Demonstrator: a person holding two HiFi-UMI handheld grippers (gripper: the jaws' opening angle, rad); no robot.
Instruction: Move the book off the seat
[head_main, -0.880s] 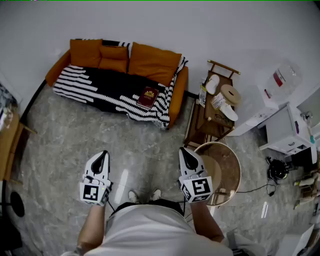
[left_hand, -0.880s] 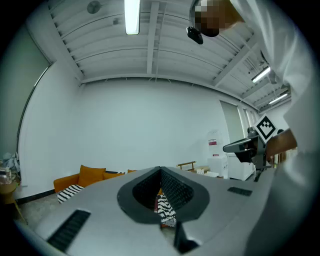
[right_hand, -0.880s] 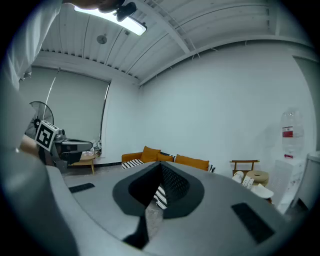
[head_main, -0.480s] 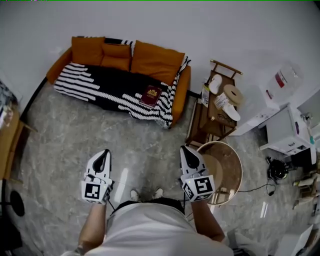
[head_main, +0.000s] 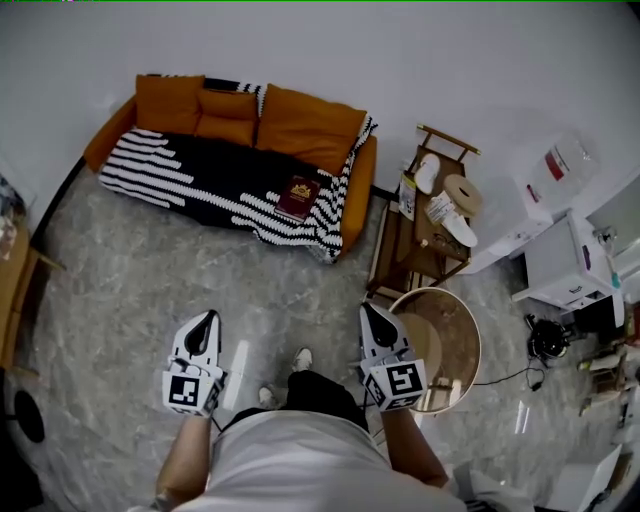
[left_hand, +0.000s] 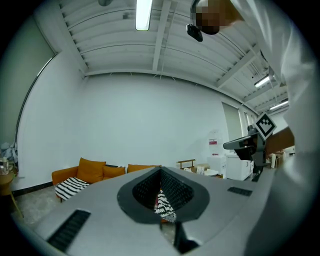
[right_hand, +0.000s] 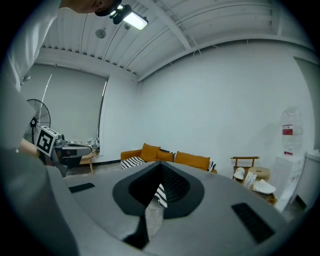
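- Staged living-room corner inside a lab or workshop hall.
- Home side: orange sofa (head_main: 300, 120) with striped throw (head_main: 180, 175), wooden rack (head_main: 447, 134), marble-look floor (head_main: 150, 280).
- Hall side: bare white walls (head_main: 400, 50), exposed ceiling beams (left_hand: 162, 35), tube light (left_hand: 143, 12), water dispenser (head_main: 555, 165).

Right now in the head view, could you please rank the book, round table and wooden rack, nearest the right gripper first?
1. Round table, just right of the right gripper.
2. Wooden rack, ahead-right.
3. Book, on the sofa, farthest.
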